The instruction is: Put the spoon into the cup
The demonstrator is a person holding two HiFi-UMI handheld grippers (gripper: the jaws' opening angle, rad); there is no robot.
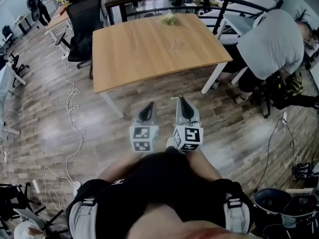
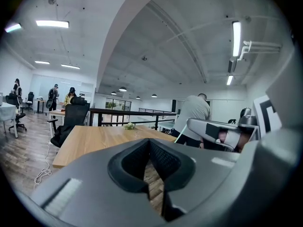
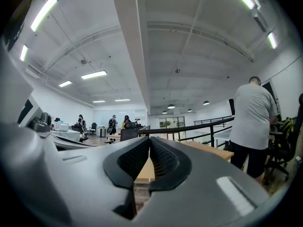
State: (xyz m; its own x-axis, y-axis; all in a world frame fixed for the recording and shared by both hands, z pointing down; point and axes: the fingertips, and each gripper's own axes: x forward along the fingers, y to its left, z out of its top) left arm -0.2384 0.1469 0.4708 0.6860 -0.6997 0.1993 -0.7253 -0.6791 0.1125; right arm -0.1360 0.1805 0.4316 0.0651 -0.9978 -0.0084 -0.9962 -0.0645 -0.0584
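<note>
Jaws of the left grey two-jaw gripper (image 2: 149, 146) are closed tip to tip with nothing between them, and jaws of the right grey two-jaw gripper (image 3: 149, 149) are likewise pressed together and empty. In the head view both sit side by side at lower centre over the brown wood-plank floor (image 1: 45, 123). The light wooden rectangular bench (image 1: 149, 49) fills upper centre, well apart from both grippers, with a small pale yellow-green thing (image 1: 169, 18) at its top edge, too small to tell if it is the spoon or the cup.

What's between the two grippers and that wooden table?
Only bare wood-plank floor, per the head view, separates the left gripper, right gripper and rectangular wooden table.
</note>
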